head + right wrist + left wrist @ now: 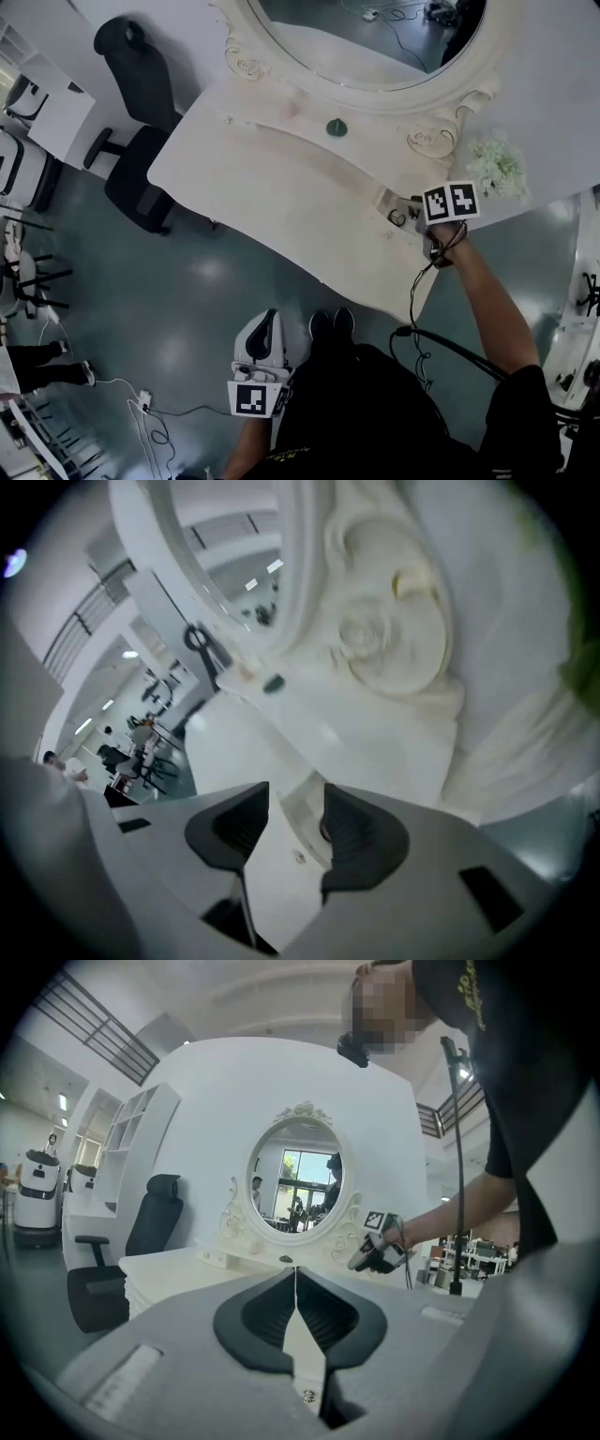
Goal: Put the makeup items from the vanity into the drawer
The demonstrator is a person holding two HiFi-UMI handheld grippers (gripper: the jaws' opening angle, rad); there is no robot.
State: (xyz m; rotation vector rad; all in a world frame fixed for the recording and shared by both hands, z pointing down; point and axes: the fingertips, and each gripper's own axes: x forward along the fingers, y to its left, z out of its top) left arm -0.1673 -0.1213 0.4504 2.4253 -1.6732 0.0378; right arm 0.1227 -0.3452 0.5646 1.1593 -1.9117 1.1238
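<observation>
Makeup items are scarce on the surface. In the head view one small dark-green round piece lies alone on the white carved vanity desk, just below the oval mirror. A few small dark pieces, too small to identify, sit inside the shallow open drawer at the desk's right end, near a white flower bunch. The right claw hovers at that drawer, apparently placed so that anything carried can drop straight in. The left claw hangs low beside the person's legs, well clear of the desk and seemingly idle, as the work looks one-handed. In the left gripper view the left claw has its jaws pressed together on nothing. It is aimed across the room at the desk and mirror, with the right claw at work beside the frame. In the right gripper view the right claw has its jaws standing apart with nothing pinched. The drawer's pale recess shows between them, and the green piece waits farther along the desk, judged the next pickup.
</observation>
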